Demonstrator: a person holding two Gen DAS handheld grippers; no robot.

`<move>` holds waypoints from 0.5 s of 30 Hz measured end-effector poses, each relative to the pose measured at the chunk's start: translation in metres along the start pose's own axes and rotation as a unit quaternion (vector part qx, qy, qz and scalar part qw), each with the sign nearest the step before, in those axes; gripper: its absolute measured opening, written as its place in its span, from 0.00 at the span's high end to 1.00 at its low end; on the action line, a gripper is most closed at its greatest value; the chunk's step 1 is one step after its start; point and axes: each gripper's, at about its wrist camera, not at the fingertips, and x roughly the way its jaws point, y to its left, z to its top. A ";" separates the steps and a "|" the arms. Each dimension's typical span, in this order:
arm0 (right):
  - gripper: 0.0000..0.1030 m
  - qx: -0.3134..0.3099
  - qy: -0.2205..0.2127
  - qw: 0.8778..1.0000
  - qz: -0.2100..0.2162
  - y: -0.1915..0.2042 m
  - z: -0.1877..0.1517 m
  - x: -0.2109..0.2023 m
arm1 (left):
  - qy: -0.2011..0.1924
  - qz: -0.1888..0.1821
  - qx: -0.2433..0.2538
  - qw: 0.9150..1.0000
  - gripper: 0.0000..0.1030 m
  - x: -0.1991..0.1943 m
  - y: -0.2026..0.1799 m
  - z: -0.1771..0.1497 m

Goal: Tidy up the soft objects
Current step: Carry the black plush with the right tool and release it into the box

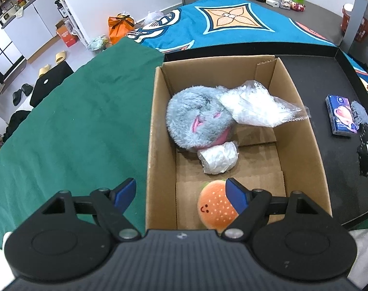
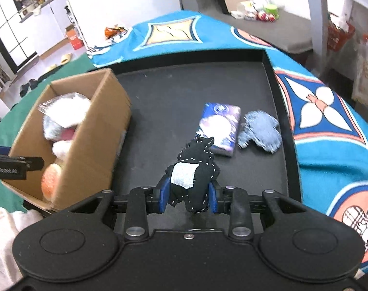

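Note:
A cardboard box holds a grey fluffy plush, a clear plastic bag, a crumpled white wad and a burger plush. My left gripper is open and empty above the box's near left corner, straddling its wall. My right gripper is shut on a black stitched soft toy with a white patch, held above the black tray. The box also shows in the right wrist view, to the left. A blue tissue pack and a blue denim toy lie on the tray.
The tray sits on a teal patterned cloth. A green cloth covers the surface left of the box. The tissue pack shows in the left wrist view, at the right. Shelves, slippers and bags stand on the floor beyond.

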 end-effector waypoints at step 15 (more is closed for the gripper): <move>0.69 -0.047 -0.070 0.995 0.047 0.051 0.013 -0.019 | -0.011 -0.046 -0.037 0.998 0.31 -0.001 0.028 -0.012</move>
